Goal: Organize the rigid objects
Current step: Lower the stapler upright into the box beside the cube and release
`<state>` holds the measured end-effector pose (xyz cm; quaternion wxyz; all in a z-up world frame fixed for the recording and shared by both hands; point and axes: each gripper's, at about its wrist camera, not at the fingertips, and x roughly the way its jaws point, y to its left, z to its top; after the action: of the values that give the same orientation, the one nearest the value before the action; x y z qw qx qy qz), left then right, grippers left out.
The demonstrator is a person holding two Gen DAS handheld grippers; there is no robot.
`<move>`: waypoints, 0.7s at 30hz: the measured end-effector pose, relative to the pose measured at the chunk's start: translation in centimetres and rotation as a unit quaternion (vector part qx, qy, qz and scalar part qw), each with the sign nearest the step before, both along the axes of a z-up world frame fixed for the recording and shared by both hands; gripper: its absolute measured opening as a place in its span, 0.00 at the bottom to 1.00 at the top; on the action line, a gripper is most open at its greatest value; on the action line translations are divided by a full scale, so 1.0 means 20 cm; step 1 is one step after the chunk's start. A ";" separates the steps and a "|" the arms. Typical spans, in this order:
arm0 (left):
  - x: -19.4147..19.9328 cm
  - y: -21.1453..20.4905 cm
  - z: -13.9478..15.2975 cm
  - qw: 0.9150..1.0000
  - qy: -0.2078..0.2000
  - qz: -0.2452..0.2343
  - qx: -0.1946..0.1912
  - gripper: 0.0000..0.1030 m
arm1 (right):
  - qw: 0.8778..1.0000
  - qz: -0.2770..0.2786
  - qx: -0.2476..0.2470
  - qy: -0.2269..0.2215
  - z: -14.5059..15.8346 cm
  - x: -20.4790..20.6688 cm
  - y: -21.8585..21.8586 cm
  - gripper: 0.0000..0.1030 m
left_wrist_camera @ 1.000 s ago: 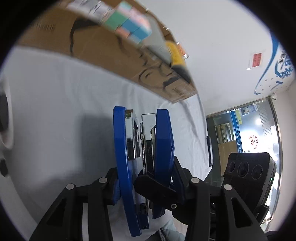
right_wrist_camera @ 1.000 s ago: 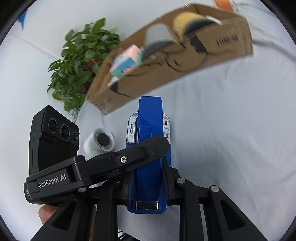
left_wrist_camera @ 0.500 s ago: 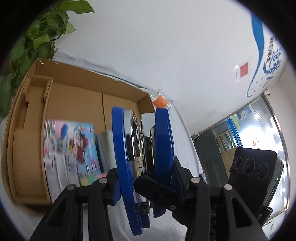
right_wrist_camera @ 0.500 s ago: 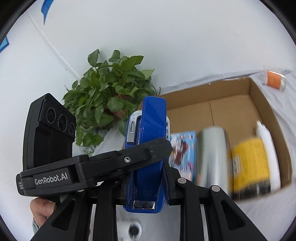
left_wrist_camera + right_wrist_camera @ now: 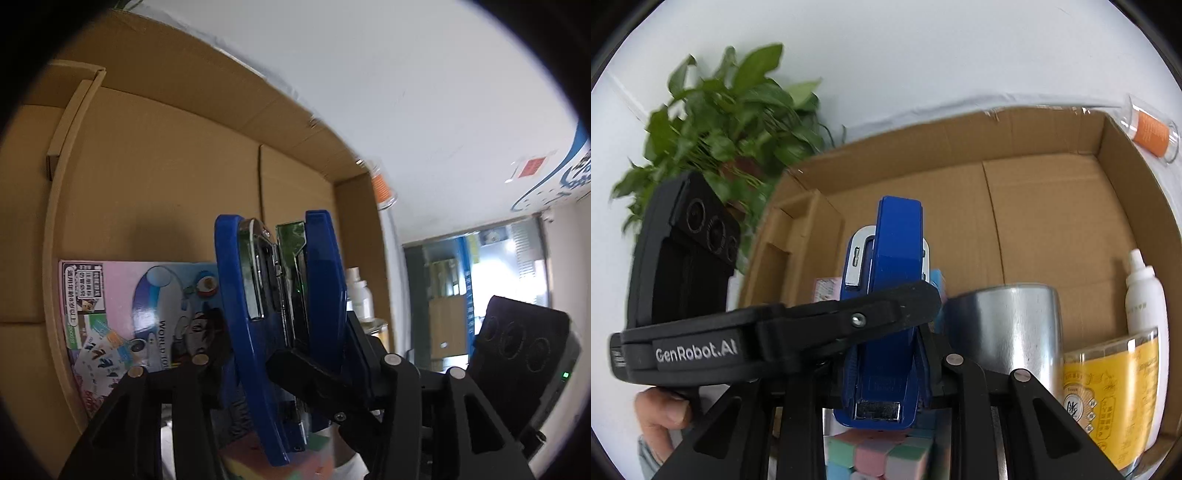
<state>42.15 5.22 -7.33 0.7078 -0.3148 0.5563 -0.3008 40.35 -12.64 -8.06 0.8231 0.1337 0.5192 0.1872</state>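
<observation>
left wrist view: the left tool (image 5: 280, 295) is clamped on the blue stapler (image 5: 240, 314), and the right tool's finger crosses low over the same stapler; 1 second ago white table cloth lay behind it, now the cardboard box (image 5: 166, 166) fills the view, with a picture book (image 5: 122, 317) lying inside. right wrist view: the right tool (image 5: 886, 332) is pinching the stapler (image 5: 894, 258) too, over the box (image 5: 1052, 203) beside a steel cup (image 5: 1004, 325), a yellow-labelled jar (image 5: 1108, 398), a white bottle (image 5: 1145, 295) and a pastel cube (image 5: 871, 458); my guess is that lowering and release come next.
</observation>
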 end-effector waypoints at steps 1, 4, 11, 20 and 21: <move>0.01 -0.01 0.00 1.000 -0.001 -0.003 0.017 0.52 | 1.000 -0.005 -0.005 0.004 -0.02 -0.01 0.00 0.24; 0.01 -0.01 0.02 0.998 -0.013 0.006 0.059 0.58 | 0.999 -0.022 -0.023 0.001 -0.06 -0.03 0.01 0.23; -0.18 0.21 0.23 0.984 -0.101 0.073 0.128 0.58 | 0.998 -0.035 -0.043 0.006 -0.06 -0.07 0.06 0.33; -0.99 0.50 0.66 0.898 -0.262 0.207 0.287 0.83 | 0.978 -0.051 -0.073 -0.187 0.28 -0.61 -0.10 1.00; -1.08 0.51 0.67 0.885 -0.273 0.215 0.310 0.83 | 0.974 -0.053 -0.082 -0.203 0.28 -0.70 -0.12 1.00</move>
<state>20.49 15.50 6.15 0.9407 -0.0963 0.3241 -0.0272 26.37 -15.02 -2.53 0.9284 0.0520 0.3468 0.1228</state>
